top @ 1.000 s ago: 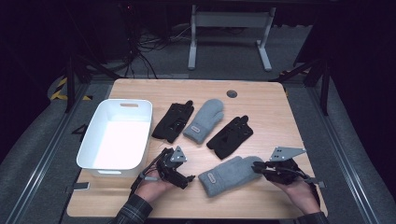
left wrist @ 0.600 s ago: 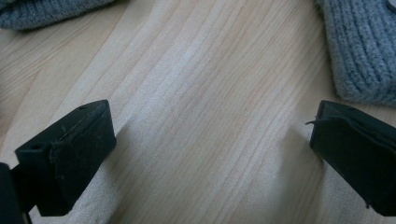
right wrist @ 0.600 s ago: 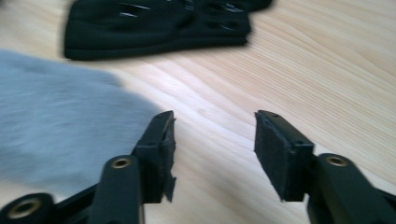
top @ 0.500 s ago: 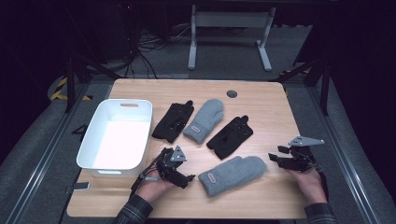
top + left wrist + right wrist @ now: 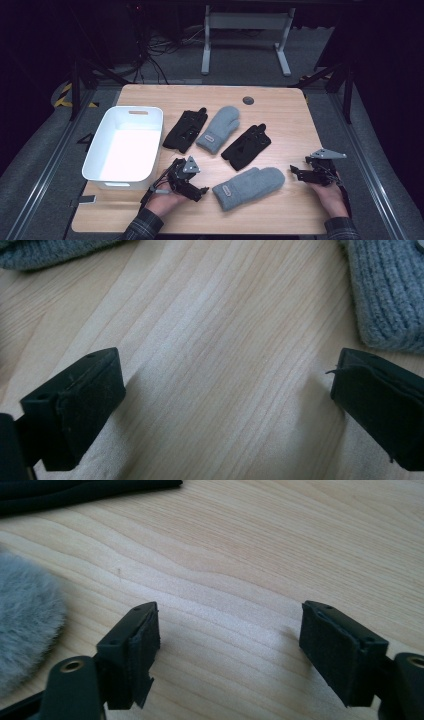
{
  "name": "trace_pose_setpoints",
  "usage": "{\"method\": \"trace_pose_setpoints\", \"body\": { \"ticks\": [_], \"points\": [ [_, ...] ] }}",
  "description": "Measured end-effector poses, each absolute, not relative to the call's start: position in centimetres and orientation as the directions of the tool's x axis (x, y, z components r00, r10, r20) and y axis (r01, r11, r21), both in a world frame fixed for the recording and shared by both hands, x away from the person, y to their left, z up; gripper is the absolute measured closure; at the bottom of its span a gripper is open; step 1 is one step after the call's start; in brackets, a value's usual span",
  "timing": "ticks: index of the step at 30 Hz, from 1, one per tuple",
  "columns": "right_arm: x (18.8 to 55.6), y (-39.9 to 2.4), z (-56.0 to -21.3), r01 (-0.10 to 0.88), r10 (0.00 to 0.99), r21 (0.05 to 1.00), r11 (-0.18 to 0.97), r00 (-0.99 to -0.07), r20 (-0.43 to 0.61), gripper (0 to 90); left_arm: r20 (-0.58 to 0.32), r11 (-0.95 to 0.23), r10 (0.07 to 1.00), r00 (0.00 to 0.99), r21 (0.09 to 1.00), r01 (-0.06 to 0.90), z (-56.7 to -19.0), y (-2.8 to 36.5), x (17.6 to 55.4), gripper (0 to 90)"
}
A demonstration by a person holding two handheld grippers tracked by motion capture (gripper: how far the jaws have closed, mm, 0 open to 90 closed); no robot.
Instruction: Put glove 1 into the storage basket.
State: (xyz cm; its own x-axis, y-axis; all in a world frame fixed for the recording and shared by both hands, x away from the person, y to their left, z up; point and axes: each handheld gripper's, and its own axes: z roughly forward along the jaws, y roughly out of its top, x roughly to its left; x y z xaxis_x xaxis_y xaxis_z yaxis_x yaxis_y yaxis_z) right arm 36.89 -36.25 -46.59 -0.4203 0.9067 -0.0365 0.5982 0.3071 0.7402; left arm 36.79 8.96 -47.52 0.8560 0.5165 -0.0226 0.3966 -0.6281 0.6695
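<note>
A grey mitten (image 5: 248,186) lies at the table's front middle, and a second grey mitten (image 5: 218,128) lies farther back. Two black gloves (image 5: 186,130) (image 5: 247,146) lie beside them. My left gripper (image 5: 199,192) rests open just left of the near mitten's cuff (image 5: 390,295), with bare wood between its jaws (image 5: 225,405). My right gripper (image 5: 298,173) sits low on the table to the right of that mitten's tip (image 5: 25,620), clear of it. Its jaws have just been opening and stand open (image 5: 230,650) with nothing between them.
A white bin (image 5: 105,145) stands at the table's left. The wooden table (image 5: 280,107) has a dark round grommet (image 5: 248,100) at the back. A black glove's edge (image 5: 75,490) shows at the top of the right gripper view.
My right gripper has moved right and down, away from the near grey mitten's tip, and its jaws have opened. The left gripper has stayed put.
</note>
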Motion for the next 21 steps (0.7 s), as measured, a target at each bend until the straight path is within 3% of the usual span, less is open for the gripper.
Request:
{"method": "trace_pose_setpoints", "body": {
  "ticks": [4, 10, 21],
  "points": [
    [37.0, -36.1, -46.7, 0.597, 0.910, 0.745, 0.298, -0.413, -0.033, 19.6, -0.088, -0.593, 0.541, 0.836, 0.666, 0.453, -46.8, 9.0, 37.0, 4.1],
    [37.0, -36.0, -46.8, 0.601, 0.912, 0.743, 0.295, -0.409, -0.031, 18.7, -0.118, -0.551, 0.567, 0.815, 0.681, 0.482, -45.6, 8.9, 37.3, 7.8],
    [37.0, -35.9, -46.8, 0.603, 0.911, 0.741, 0.297, -0.411, -0.030, 16.6, -0.100, -0.558, 0.572, 0.814, 0.680, 0.476, -43.8, 7.2, 38.8, 7.9]
  ]
}}
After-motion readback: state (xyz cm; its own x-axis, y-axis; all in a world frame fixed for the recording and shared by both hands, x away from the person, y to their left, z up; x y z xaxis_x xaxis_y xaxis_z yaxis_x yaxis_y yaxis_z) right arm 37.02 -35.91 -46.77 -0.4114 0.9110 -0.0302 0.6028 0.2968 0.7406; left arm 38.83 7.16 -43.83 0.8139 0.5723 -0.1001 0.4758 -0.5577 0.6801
